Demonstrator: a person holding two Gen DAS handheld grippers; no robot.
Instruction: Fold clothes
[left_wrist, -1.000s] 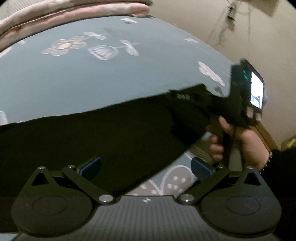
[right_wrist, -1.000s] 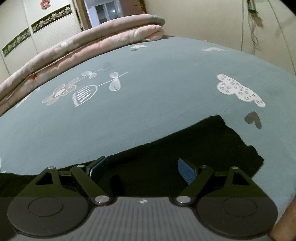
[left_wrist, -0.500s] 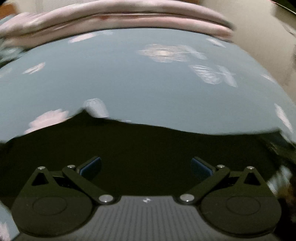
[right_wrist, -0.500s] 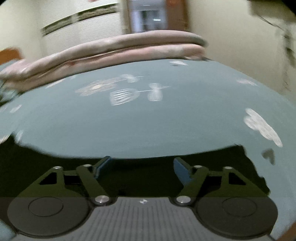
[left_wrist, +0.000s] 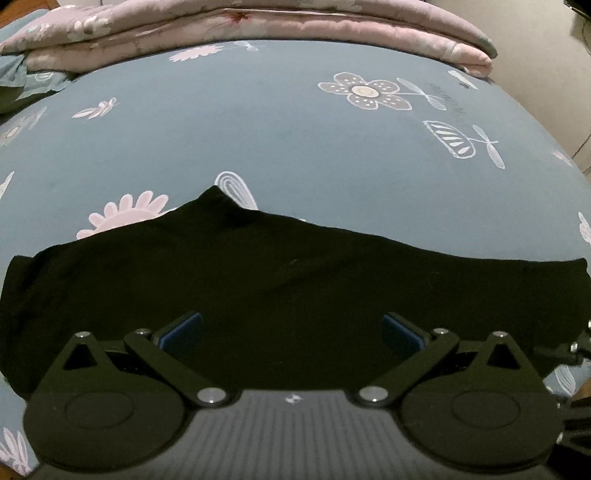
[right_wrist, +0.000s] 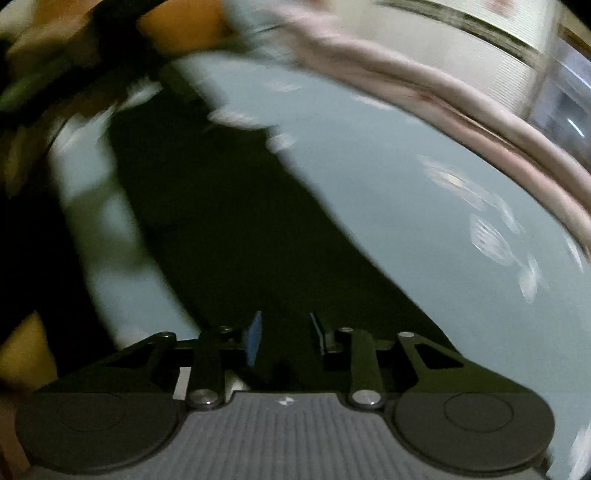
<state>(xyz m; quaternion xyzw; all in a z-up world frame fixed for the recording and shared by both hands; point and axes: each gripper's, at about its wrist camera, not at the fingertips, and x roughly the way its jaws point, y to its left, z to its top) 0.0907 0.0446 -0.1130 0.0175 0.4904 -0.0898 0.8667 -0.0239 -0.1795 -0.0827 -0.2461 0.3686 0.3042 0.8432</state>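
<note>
A black garment (left_wrist: 295, 273) lies spread in a wide band across the blue flowered bedsheet (left_wrist: 258, 129). One corner peaks toward the far side. My left gripper (left_wrist: 291, 328) hangs over its near part, wide open, blue pads apart, nothing between them. The right wrist view is blurred and rolled. There the garment (right_wrist: 229, 221) runs as a dark strip away from my right gripper (right_wrist: 286, 336). Its jaws are closing, with a narrow gap left and dark cloth showing in it. The blue pad (right_wrist: 254, 339) does not visibly press on cloth.
A folded pink quilt (left_wrist: 295, 26) lies along the far edge of the bed, also seen as a pink band (right_wrist: 424, 85). Bare sheet (right_wrist: 406, 221) stretches beyond the garment. A pale wardrobe front (right_wrist: 461, 33) stands behind.
The left view swung left, losing the hand with the other gripper, and now looks over the flat garment. The right view rolled sharply and its jaws narrowed from wide to a small gap.
</note>
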